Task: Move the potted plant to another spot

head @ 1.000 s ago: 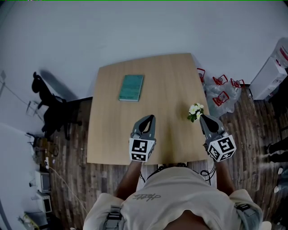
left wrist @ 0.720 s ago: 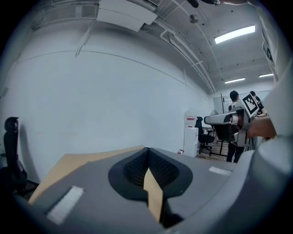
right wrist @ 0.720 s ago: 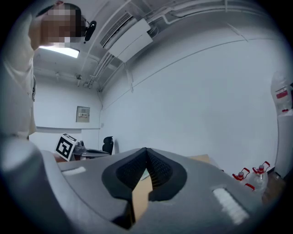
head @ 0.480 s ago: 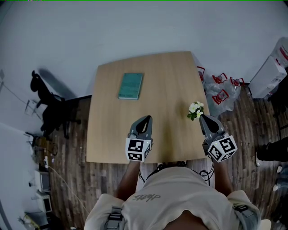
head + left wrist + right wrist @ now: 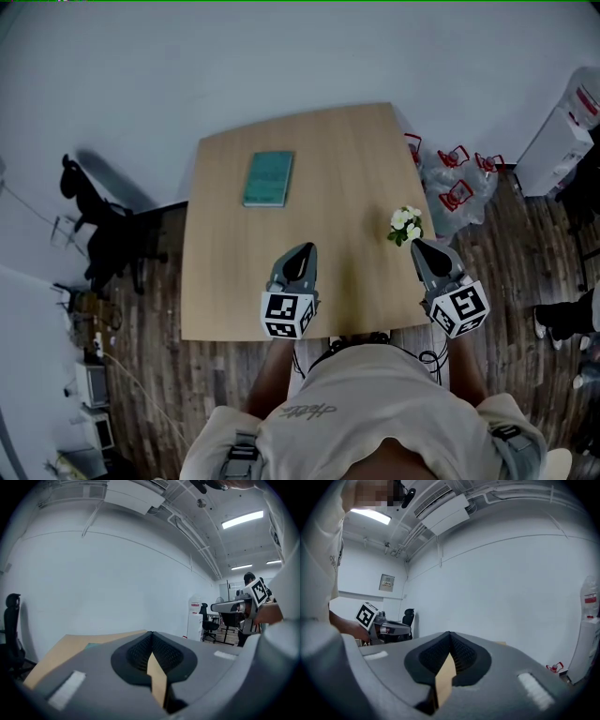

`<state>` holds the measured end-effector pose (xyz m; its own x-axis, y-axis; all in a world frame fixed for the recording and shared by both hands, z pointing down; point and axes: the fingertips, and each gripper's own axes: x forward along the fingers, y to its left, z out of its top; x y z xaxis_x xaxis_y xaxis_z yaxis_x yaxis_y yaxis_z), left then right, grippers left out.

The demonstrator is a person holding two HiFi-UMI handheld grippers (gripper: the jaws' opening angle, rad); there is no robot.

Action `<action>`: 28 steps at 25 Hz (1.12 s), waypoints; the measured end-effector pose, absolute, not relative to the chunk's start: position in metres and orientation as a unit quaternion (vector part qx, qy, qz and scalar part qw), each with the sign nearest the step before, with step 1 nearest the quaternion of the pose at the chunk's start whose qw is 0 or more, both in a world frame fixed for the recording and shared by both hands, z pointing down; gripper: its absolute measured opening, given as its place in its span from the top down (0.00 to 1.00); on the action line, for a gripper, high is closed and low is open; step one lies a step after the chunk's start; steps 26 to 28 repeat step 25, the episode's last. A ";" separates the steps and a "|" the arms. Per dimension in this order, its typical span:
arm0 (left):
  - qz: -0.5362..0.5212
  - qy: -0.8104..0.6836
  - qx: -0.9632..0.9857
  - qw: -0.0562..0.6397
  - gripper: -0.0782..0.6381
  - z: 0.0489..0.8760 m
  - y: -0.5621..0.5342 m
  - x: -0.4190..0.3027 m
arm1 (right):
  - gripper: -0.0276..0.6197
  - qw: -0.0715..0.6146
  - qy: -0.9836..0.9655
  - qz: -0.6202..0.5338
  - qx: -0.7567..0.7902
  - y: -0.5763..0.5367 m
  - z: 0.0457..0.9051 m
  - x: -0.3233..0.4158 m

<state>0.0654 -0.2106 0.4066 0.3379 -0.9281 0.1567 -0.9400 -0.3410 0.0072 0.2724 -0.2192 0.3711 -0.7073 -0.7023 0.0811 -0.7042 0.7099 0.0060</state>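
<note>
Just beside potted plant [image 5: 405, 225], right gripper [image 5: 416, 245] fingers closed, left gripper [image 5: 303, 250] fingers closed, well apart.

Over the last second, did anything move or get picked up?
Only the left gripper edged slightly to the left. Nothing was grasped or released: both grippers stay shut and empty, the right gripper near the potted plant, the teal book untouched on the table.
</note>
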 end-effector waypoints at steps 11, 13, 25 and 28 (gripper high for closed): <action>0.059 -0.575 0.815 0.036 0.87 0.399 -0.216 0.065 | 0.95 0.020 -0.925 0.032 0.377 -0.226 0.369 0.278; 0.062 -0.576 0.814 0.042 0.87 0.403 -0.216 0.064 | 0.95 0.019 -0.926 0.036 0.375 -0.227 0.371 0.278; 0.066 -0.575 0.815 0.043 0.87 0.406 -0.222 0.064 | 0.95 0.031 -0.925 0.035 0.378 -0.231 0.381 0.277; 0.066 -0.575 0.815 0.043 0.87 0.406 -0.222 0.064 | 0.95 0.031 -0.925 0.035 0.378 -0.231 0.381 0.277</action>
